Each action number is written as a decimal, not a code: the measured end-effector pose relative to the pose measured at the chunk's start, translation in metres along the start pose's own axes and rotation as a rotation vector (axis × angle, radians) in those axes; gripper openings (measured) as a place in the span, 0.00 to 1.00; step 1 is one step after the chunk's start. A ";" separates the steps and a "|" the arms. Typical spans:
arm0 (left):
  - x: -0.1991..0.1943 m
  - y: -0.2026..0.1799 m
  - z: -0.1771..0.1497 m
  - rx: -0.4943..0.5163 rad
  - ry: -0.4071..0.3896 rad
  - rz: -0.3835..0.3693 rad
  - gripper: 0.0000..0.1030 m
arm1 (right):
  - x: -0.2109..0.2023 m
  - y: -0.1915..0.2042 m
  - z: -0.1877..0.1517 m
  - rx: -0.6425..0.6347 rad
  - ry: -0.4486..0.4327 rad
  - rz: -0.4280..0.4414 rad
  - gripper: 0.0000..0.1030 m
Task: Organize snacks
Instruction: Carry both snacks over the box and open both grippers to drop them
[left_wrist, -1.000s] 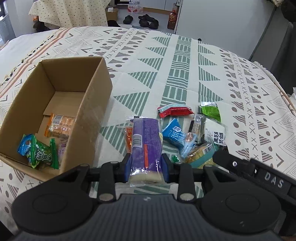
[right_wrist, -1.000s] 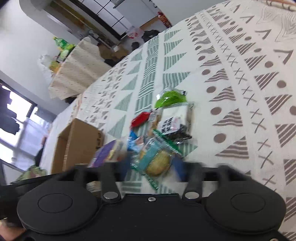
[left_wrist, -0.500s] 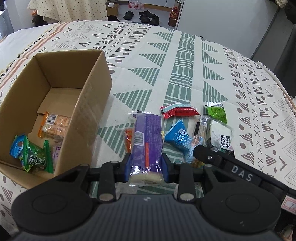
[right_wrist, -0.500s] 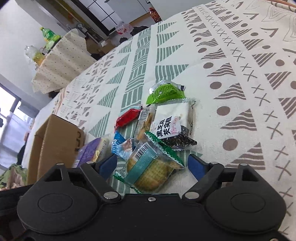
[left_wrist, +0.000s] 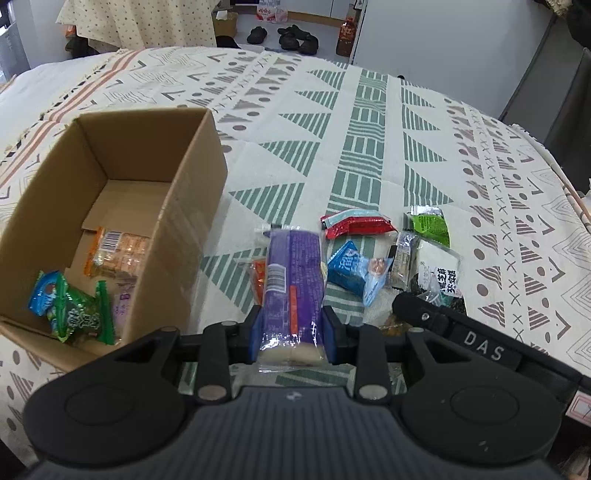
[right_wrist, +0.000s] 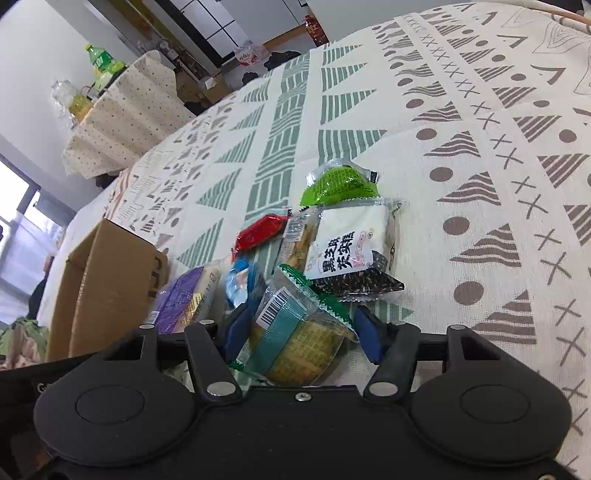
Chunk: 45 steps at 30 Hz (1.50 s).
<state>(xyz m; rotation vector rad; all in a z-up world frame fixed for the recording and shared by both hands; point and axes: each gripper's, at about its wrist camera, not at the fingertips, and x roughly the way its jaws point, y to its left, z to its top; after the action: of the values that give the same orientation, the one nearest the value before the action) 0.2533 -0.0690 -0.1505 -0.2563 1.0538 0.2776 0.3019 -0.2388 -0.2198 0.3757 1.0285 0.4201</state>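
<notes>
My left gripper (left_wrist: 291, 332) is shut on a long purple snack packet (left_wrist: 293, 280), held just right of the open cardboard box (left_wrist: 192, 206). The box holds several packets, among them an orange cracker pack (left_wrist: 118, 254) and a green one (left_wrist: 77, 314). My right gripper (right_wrist: 303, 332) is low over the snack pile. Its jaws are closing on a teal-banded cracker packet (right_wrist: 295, 339), and the blue pads (right_wrist: 369, 332) touch both its sides. The purple packet (right_wrist: 181, 299) and the box (right_wrist: 107, 288) show at the left of the right wrist view.
Loose on the patterned cloth (left_wrist: 369, 122) lie a red packet (left_wrist: 354, 225), a green one (left_wrist: 430, 225), a blue one (left_wrist: 349, 269), a white sesame packet (left_wrist: 439, 269) and an orange one (left_wrist: 258, 277). Shoes and a draped table stand beyond the far edge.
The right jaws spread wide around the teal cracker packet, then closed onto it as the gripper came a little lower. The left gripper kept still with the purple packet.
</notes>
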 end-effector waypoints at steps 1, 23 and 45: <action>-0.003 0.000 0.000 0.001 -0.006 0.001 0.30 | -0.002 0.000 0.000 0.001 -0.004 0.002 0.57; -0.061 0.028 0.003 -0.037 -0.097 -0.045 0.20 | -0.062 0.022 0.013 -0.007 -0.177 0.093 0.57; -0.114 0.099 0.035 -0.167 -0.211 -0.144 0.14 | -0.069 0.091 0.016 -0.070 -0.196 0.163 0.56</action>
<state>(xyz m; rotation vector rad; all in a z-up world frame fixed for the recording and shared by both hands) 0.1941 0.0240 -0.0413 -0.4417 0.8000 0.2574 0.2702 -0.1966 -0.1171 0.4306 0.7936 0.5529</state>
